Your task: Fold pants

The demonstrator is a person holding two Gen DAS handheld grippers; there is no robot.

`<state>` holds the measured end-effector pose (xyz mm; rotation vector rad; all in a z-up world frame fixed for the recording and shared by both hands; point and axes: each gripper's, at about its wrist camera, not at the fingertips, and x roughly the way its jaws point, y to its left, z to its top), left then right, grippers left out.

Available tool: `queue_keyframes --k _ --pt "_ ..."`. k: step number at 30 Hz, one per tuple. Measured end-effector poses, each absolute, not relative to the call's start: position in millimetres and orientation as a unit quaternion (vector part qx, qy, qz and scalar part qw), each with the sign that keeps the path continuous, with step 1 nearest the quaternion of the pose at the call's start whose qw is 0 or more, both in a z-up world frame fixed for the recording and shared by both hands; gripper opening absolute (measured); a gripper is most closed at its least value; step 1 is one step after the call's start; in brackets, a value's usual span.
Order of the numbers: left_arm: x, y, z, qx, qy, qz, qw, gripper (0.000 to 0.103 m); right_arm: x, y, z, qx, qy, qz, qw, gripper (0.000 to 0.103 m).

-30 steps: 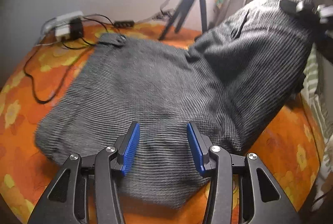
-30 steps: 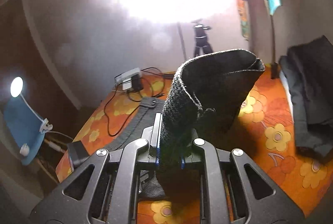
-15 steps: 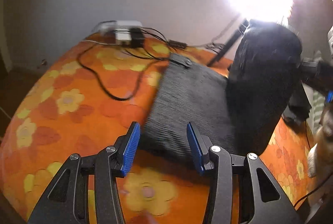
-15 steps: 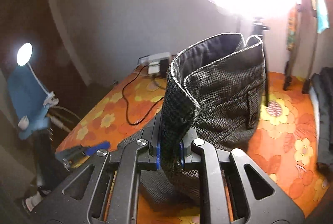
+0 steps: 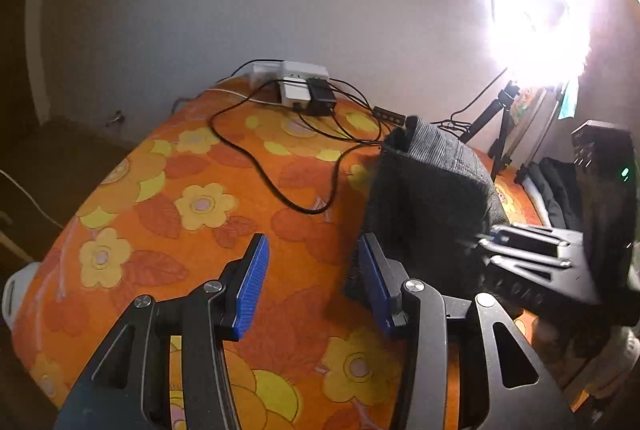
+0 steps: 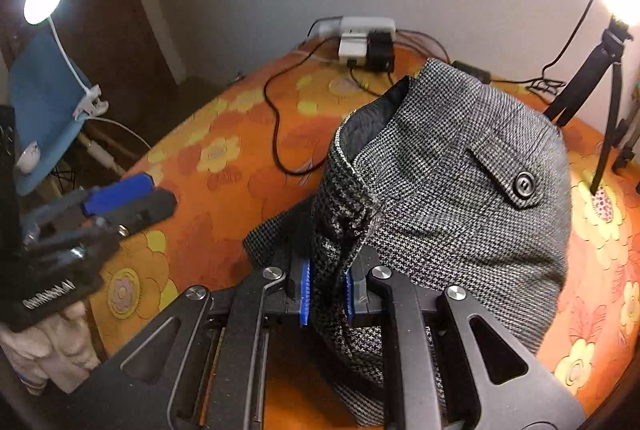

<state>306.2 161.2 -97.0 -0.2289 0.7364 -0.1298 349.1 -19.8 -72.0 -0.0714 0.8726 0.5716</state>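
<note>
- pants (image 6: 452, 198) bunched over orange flowered cloth (image 5: 200, 214), pinched tight in right gripper (image 6: 326, 288) fingers.
- left gripper (image 5: 312, 282) fingers spread wide, holding nothing.
- mid-fold; next likely needed: laying flat.

Bed w/ orange floral cover (image 5: 168, 230). On it: grey houndstooth pants (image 6: 460, 190), lower part resting on the cover, rest lifted; power strip w/ plugs (image 5: 300, 86) at far edge by wall; black cable (image 5: 280, 186) looping across; tripod (image 6: 600, 98) at far right.
</note>
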Motion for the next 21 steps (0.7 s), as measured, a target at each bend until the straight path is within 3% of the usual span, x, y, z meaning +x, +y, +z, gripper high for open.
queue_keyframes --k 13,21 --pt "308.0 160.6 -88.2 -0.109 0.353 -0.057 0.928 0.044 353.8 -0.3 -88.3 -0.059 0.429 0.281 0.856 0.016" --pt "303.4 153.7 -76.3 -0.098 0.346 -0.054 0.932 0.044 348.2 -11.0 -73.5 -0.018 0.411 0.333 0.848 0.041"
